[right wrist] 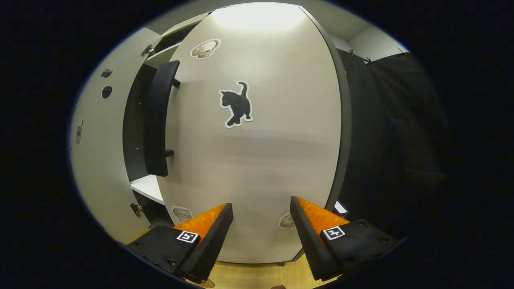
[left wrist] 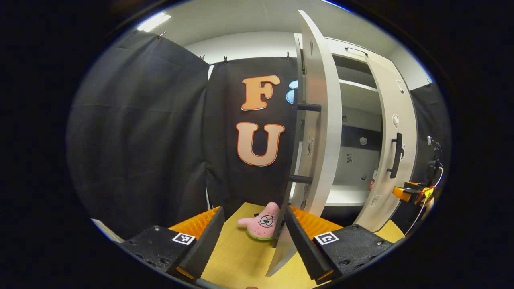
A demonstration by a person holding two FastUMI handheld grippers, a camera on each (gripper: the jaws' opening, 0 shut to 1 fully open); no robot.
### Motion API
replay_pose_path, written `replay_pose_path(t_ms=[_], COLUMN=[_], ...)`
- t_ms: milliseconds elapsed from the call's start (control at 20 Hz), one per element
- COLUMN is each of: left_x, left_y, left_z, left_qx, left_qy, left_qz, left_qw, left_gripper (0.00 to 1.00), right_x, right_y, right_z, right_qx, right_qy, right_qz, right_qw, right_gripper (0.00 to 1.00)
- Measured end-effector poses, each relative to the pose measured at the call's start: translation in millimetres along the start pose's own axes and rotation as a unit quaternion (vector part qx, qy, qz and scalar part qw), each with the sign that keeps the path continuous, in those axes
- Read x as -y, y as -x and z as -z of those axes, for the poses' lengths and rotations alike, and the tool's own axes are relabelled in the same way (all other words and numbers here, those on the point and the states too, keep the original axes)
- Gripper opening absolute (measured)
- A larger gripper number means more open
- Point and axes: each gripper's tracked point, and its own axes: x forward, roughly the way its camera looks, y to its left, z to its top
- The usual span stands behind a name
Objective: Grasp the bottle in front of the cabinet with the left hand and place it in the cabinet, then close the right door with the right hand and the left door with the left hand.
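Since the bottle (left wrist: 372,181) already looks parked on the cabinet shelf (left wrist: 347,196), I'd say we're on door-closing now. Right gripper (right wrist: 261,224) faces the right door (right wrist: 257,152) with fingers spread, holding nothing; left gripper (left wrist: 253,237) likewise empty beside the left door (left wrist: 321,120). Next: push the right door shut.

Around me black cloth (left wrist: 140,132) hangs clipped below a pale wall (left wrist: 249,46), a ceiling light (left wrist: 154,21) glows overhead, a pink star plush (left wrist: 263,222) lies on the wooden tabletop (left wrist: 241,257) at the cloth's foot.
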Motion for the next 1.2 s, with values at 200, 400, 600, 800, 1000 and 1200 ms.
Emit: replay_pose_path(t_ms=[200, 400, 600, 800, 1000, 1200], left_x=[18, 35, 39, 38, 51, 86], left_y=[3, 4, 6, 7, 8, 1], left_z=[1, 4, 1, 5, 6, 9], left_qx=[-0.001, -0.002, -0.003, -0.012, -0.011, -0.013], left_qy=[0.001, 0.003, -0.032, -0.005, 0.001, 0.000], left_qz=[0.017, 0.027, 0.006, 0.000, 0.001, 0.039], left_qw=[1.000, 1.000, 0.999, 1.000, 1.000, 0.999], left_gripper=[0.93, 0.89, 0.93, 0.96, 0.93, 0.93], right_x=[24, 50, 71, 89, 101, 110], right_y=[29, 57, 80, 98, 115, 123], right_z=[-21, -45, -63, -76, -87, -92], right_qx=[0.016, 0.033, 0.037, 0.045, 0.062, 0.069], right_qy=[0.007, 0.008, 0.003, 0.020, 0.041, 0.040], right_qz=[0.010, 0.015, 0.006, -0.001, 0.002, 0.001], right_qw=[1.000, 0.999, 0.999, 0.999, 0.997, 0.997], right_gripper=[0.96, 0.96, 0.96, 0.96, 0.96, 0.96])
